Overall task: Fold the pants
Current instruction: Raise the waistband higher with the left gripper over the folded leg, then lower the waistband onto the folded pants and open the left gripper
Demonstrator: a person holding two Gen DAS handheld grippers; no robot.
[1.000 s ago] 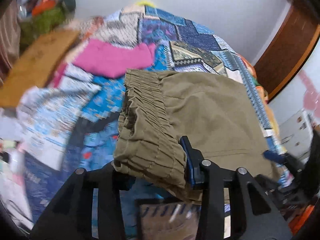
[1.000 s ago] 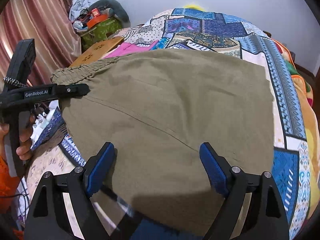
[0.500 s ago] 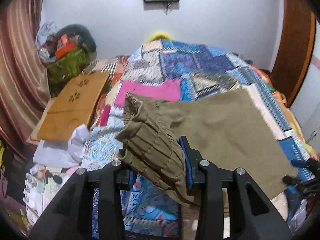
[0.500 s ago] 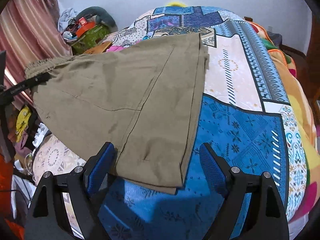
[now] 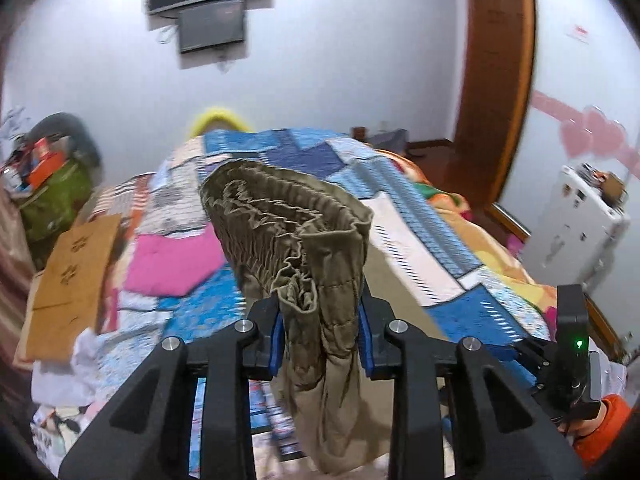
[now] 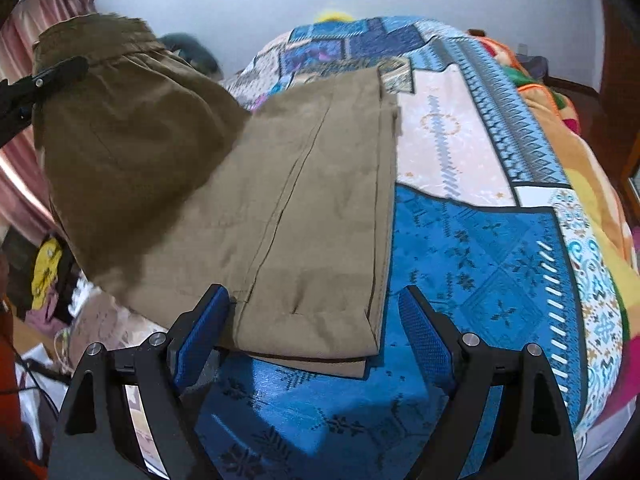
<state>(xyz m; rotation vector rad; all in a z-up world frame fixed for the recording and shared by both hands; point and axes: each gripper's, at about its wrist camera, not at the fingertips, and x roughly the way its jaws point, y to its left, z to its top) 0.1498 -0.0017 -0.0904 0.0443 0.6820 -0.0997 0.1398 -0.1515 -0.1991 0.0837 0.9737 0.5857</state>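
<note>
- While the waistband end of the olive pants (image 5: 292, 236) hangs bunched between its blue pads, the left claw (image 5: 320, 330) is closing on that gathered elastic and holds it lifted clear of the bed (image 5: 432, 240).
- Spread wide with nothing between its fingers, the right claw (image 6: 314, 332) sits at the hem end of the pants (image 6: 320, 208), which lie flat there on the blue patchwork quilt (image 6: 472, 264); its left pad is just beside the hem's corner, its right pad over bare quilt.
- My reading of the key relation: the pants' long axis runs from the hems at the near edge of the bed, by the right claw, up and away to the raised waistband at the left. The fold looks set to bring the waistband over towards the hems, so the left claw carries the cloth while the right is nearer the resting end and placed to pin it.
- Only the left wrist view shows the grip itself: ruffled waistband squeezed between the pads, cloth trailing below. It also catches the other handheld tool (image 5: 570, 344) with a green light, an orange sleeve (image 5: 604, 428) at lower right, a pink cloth (image 5: 172, 264) and a wooden board (image 5: 68, 280) on the bed's left side.
- Only the right wrist view shows the legs stacked flat, seam and hems aligned, and the raised part of the garment shading the cloth beneath.
</note>
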